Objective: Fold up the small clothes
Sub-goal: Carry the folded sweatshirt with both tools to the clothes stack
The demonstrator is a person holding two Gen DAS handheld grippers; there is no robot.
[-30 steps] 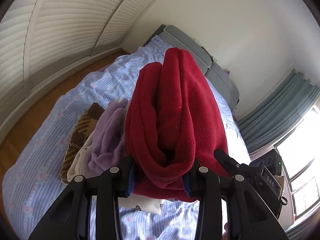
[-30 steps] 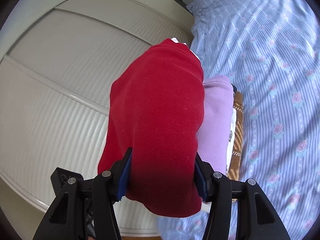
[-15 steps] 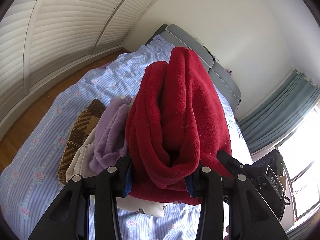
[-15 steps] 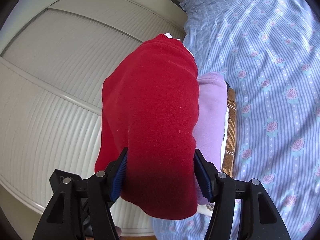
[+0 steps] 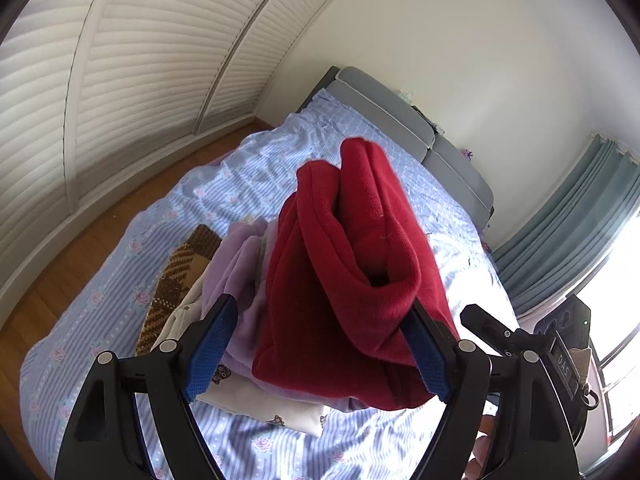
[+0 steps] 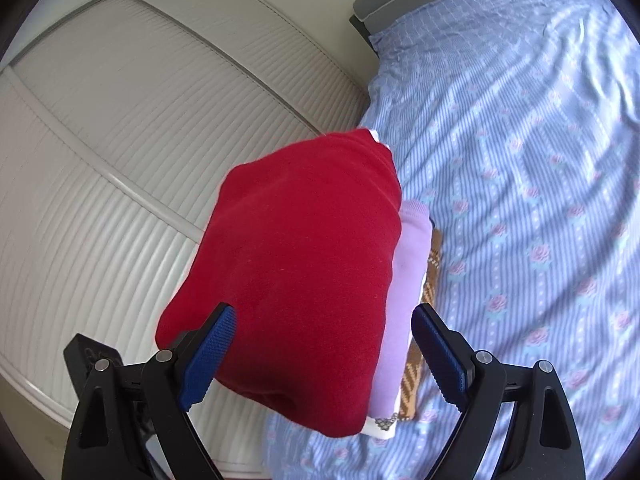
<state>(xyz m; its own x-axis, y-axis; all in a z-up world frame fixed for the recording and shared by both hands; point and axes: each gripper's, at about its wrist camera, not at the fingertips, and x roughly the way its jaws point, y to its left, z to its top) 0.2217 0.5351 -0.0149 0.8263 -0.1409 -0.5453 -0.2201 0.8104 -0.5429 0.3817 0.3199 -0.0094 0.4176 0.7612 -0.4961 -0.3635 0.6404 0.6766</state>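
My left gripper (image 5: pixel 320 344) has just been opening, and its blue-padded fingers (image 5: pixel 210 350) now stand wide apart. The folded red fleece garment (image 5: pixel 348 280) sits between them, with the left pad clear of the cloth; on the right side the cloth laps against the pad, and I cannot tell whether it still presses. My right gripper (image 6: pixel 324 354) has likewise just been opening, and both of its fingers (image 6: pixel 438 354) stand wide and off the cloth, on either side of the near end of the garment.

The red fleece lies on top of a stack of folded clothes: a lilac garment (image 5: pixel 240 276) beneath it, then a cream one (image 5: pixel 256 396) with small printed figures, and a brown-and-cream knitted piece (image 5: pixel 180 280) at the bottom. The stack rests on a bed (image 6: pixel 540 200) covered in a blue striped sheet with pink roses, near the bed's edge.

In the left view the fleece shows its rolled, open end, thick folds curling round a dark hollow. In the right view it shows a smooth, flat red face. Its long axis runs away from both cameras, toward the grey padded headboard (image 5: pixel 420 128).

Beside the bed are white louvred wardrobe doors (image 5: pixel 140 60), a wooden floor (image 5: pixel 80 248), a plain white wall and teal curtains (image 5: pixel 572 220) at a bright window.
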